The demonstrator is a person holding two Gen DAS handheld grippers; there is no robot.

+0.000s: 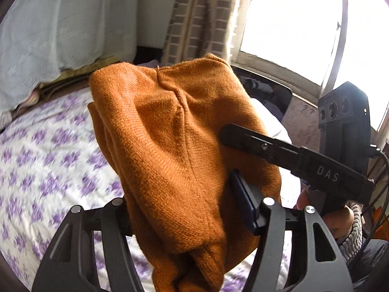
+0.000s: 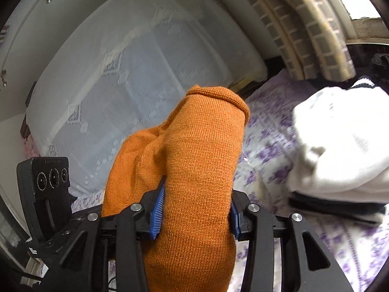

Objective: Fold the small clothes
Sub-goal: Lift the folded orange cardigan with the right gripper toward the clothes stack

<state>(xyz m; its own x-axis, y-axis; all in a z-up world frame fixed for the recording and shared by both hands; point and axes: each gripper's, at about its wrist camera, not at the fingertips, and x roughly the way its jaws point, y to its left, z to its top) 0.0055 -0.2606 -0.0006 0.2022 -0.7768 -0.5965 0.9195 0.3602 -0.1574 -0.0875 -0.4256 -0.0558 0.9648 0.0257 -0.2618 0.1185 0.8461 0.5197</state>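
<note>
Filling both views, orange knit (image 1: pixel 170 146), white garment pile (image 2: pixel 340 141) beside, floral bedsheet (image 1: pixel 48 150) beneath

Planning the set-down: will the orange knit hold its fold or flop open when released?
Probably flops: the orange knit bulges and sags past the right gripper. Its coarse weave likely grips the pads. Bunched thick in the left gripper, it may spring open.

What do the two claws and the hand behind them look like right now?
Both claws are black with blue ribbed pads and silver pivot bolts. The right claw bears white "DAS" lettering, a black three-lens camera block and black cables. The hand wears a pale knit cuff.
</note>
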